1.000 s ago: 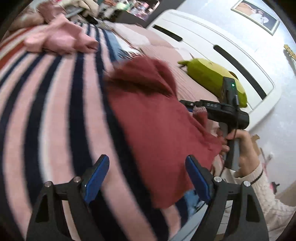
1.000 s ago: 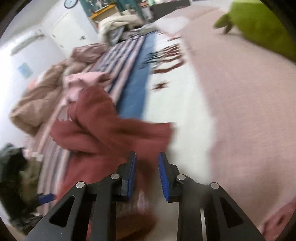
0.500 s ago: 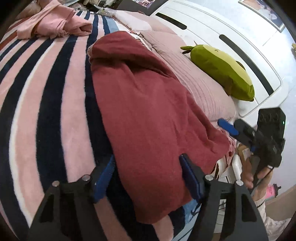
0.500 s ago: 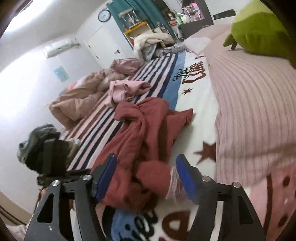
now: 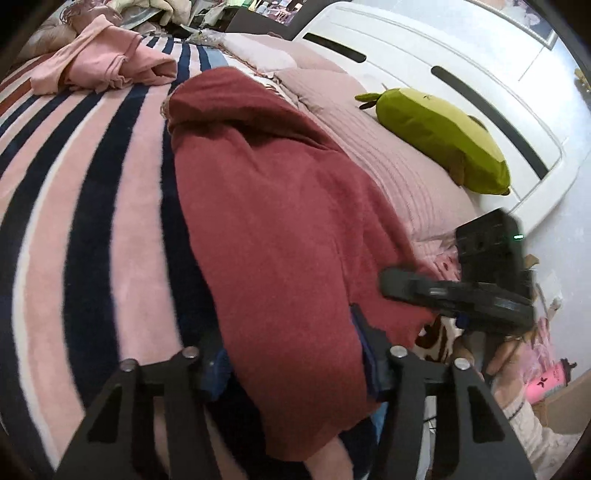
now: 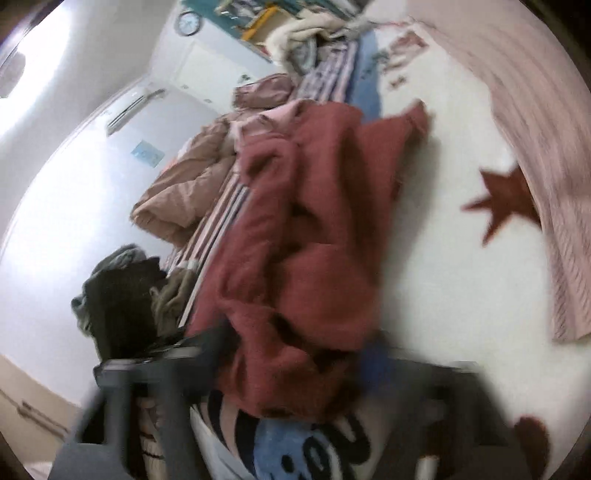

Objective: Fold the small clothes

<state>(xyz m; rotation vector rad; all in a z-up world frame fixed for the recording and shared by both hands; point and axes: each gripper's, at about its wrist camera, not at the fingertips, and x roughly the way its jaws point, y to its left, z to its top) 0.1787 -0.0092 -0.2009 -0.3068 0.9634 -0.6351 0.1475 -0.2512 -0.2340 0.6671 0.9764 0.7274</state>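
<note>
Maroon sweater (image 5: 280, 236) lay on the striped bed (image 5: 92, 221), running from 6 toward 12 o'clock between the left tool's (image 5: 291, 365) closing jaws, which pinched its hem. Right tool (image 6: 295, 373) blurred; grip unclear.

One dark red garment (image 5: 280, 229), crumpled mid-bed; one pink garment (image 5: 99, 66) near far edge of striped blanket (image 5: 92, 206); one green plush pillow (image 5: 439, 136) by white headboard (image 5: 424, 55); one brown quilt heap (image 6: 184, 188) at far side; one wall clock (image 6: 189, 23); two grippers – left (image 5: 291, 354), right (image 5: 399, 284)
</note>
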